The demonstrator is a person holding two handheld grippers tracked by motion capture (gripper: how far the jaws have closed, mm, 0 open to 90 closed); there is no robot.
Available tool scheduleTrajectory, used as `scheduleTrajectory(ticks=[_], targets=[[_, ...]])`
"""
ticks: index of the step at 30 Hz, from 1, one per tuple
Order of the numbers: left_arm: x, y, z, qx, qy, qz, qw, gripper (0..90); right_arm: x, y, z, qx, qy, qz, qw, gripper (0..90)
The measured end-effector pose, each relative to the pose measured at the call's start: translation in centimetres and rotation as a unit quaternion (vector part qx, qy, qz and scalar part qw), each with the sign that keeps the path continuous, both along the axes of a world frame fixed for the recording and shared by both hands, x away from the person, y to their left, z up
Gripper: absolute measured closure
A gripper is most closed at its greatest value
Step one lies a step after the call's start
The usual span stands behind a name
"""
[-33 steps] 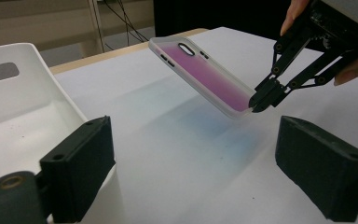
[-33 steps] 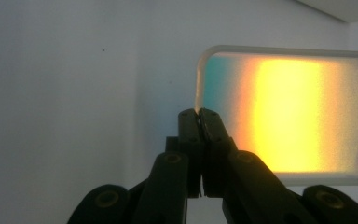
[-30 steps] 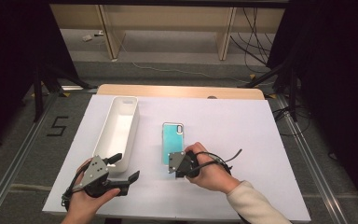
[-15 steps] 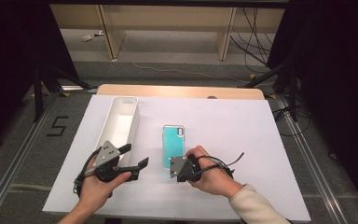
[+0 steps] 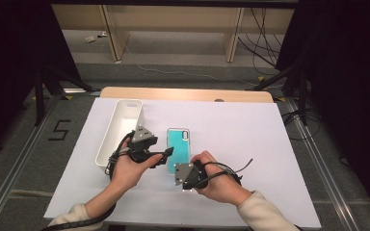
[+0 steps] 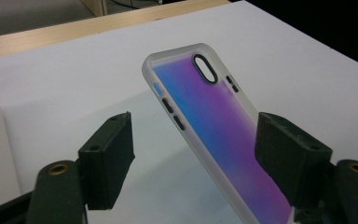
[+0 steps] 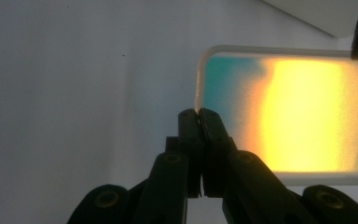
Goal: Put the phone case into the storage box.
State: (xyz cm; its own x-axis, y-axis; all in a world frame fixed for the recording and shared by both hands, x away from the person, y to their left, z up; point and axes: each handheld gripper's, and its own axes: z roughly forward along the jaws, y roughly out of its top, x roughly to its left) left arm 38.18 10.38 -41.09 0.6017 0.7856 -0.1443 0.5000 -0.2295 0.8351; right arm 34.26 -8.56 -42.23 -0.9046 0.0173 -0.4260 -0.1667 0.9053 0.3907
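A phone case with a teal, colour-shifting back lies mid-table, camera cutout at the far end. Its near end is raised off the white sheet. My right gripper is at that near end, shut on the case's clear rim; in the right gripper view the case glows yellow and teal. My left gripper has come in from the case's left side and stands open. In the left gripper view the tilted case runs between its jaws, the left gripper touching neither edge.
A long white bin stands just left of the case, close behind my left hand. The white sheet covers the table, whose wooden far edge shows beyond it. The floor drops away on both sides.
My left gripper has travelled from the table's front left up and to the right, to the case's left edge, jaws still open. The right gripper has stayed at the case's near end.
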Motion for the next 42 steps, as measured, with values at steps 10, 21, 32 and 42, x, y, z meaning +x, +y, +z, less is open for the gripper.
scheduleTrajectory(ticks=[10, 21, 32, 42], targets=[[1.3, -0.2, -0.9, -0.013, 0.041, 0.013, 0.999, 42.9, -0.1, 0.3, 0.1, -0.005, -0.009, 0.013, 0.9999, 89.3], [1.5, 0.1, -1.4, -0.028, 0.08, 0.005, 0.9964, 56.8, -0.2, 0.4, 0.0, -0.008, -0.013, 0.012, 0.9998, 89.4], [1.4, 0.3, -1.4, -0.074, 0.097, 0.006, 0.9926, 67.2, -0.3, 0.4, -0.2, -0.009, -0.012, 0.009, 0.9998, 89.4], [1.0, 0.6, -0.8, -0.102, 0.085, -0.003, 0.9911, 75.4, 0.1, 0.5, -0.1, -0.008, -0.022, 0.025, 0.9994, 89.4]])
